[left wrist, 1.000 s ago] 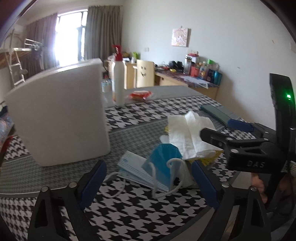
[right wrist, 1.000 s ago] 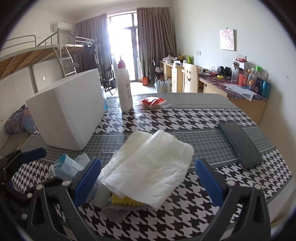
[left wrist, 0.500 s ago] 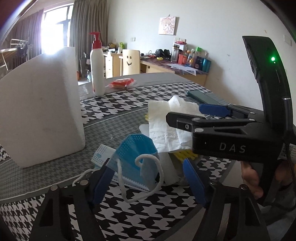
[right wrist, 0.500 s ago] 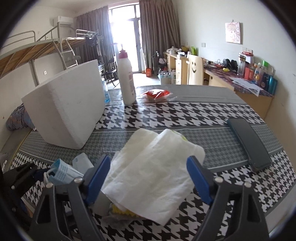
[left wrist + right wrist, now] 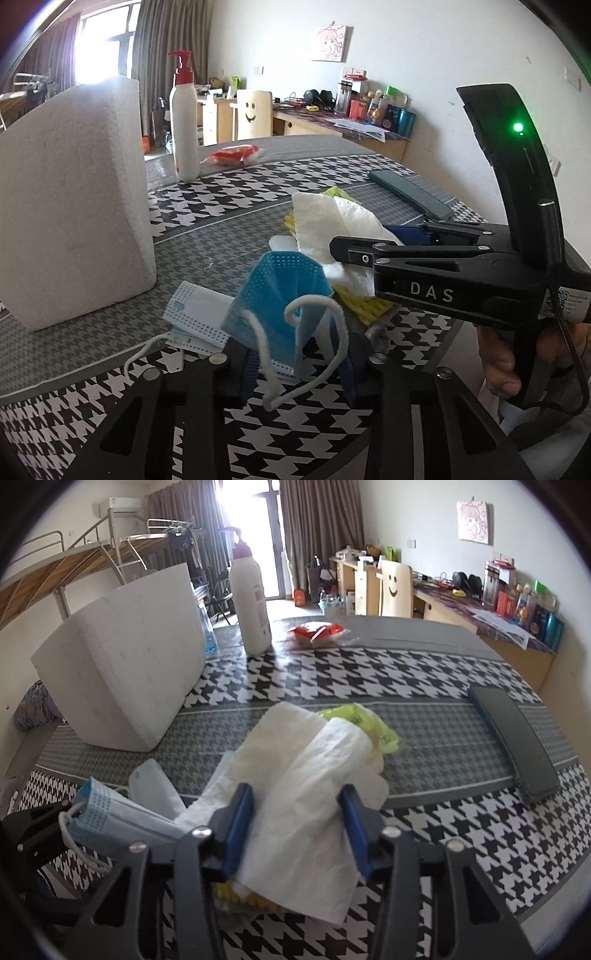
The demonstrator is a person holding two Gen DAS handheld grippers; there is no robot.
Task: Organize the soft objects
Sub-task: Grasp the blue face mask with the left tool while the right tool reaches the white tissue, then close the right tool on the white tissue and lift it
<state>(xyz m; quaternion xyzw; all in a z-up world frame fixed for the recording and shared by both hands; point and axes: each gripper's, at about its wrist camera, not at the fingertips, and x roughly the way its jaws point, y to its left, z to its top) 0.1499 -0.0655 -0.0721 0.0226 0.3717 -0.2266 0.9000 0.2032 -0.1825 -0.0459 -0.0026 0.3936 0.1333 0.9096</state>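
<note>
A blue face mask [image 5: 284,295] with white ear loops stands bunched between the fingers of my left gripper [image 5: 299,363], which is shut on it; it also shows in the right wrist view [image 5: 110,816]. More flat masks [image 5: 195,317] lie under it. My right gripper [image 5: 295,830] has closed around a white tissue [image 5: 303,782] that lies over a yellow cloth [image 5: 354,720] and a yellow sponge [image 5: 365,302]. The right gripper [image 5: 369,251] shows in the left wrist view, reaching over the pile from the right.
A white foam block [image 5: 70,206] stands at the left. A white pump bottle [image 5: 183,122] and a red packet [image 5: 232,155] stand at the back. A dark flat case [image 5: 513,738] lies at the right. The houndstooth table's edge [image 5: 554,904] is close in front.
Both grippers have closed: the left onto the blue mask, the right onto the white tissue. The mask has bunched up and risen a little.
</note>
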